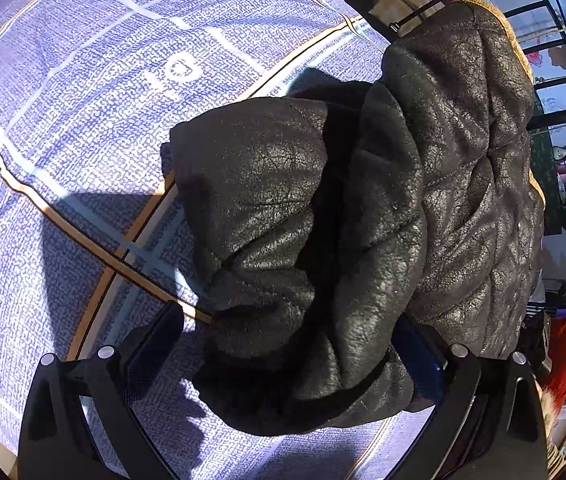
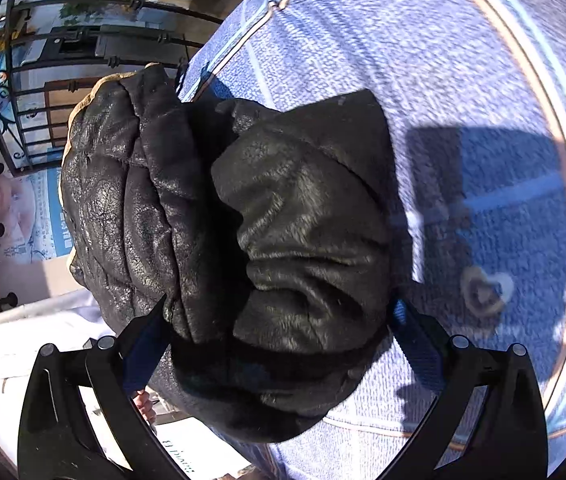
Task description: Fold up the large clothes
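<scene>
Where the sun falls hard across the blue-and-white patterned cloth [image 1: 83,92], a big dark padded coat [image 1: 463,184] lies bunched on it, its cracked, leathery surface shining and a tan lining showing along the far edge. The left gripper [image 1: 287,344] has a thick roll of the coat's sleeve between its blue-padded fingers [image 1: 155,344] — the jaws stand wide, yet the bulk of fabric fills the gap, touching the right-hand pad while the left-hand one seems just clear of it, so I cannot tell whether it truly grips. The right gripper [image 2: 279,332] is much the same: a fat fold of the coat [image 2: 303,220] sits between its spread fingers [image 2: 415,340], pressing against both blue pads. The cloth [image 2: 463,60] carries orange and pale-blue lines, some pale characters woven in that I cannot make out, and a small heart motif [image 2: 487,290] near the right gripper. Behind the coat stands a black iron railing [image 2: 83,40], and beyond it a poster [image 2: 27,216] with a face and print too small to read; a white sheet [image 2: 187,456] below shows dark lettering, also illegible. A red garment [image 1: 563,352] lies off at the edge in the left view.
</scene>
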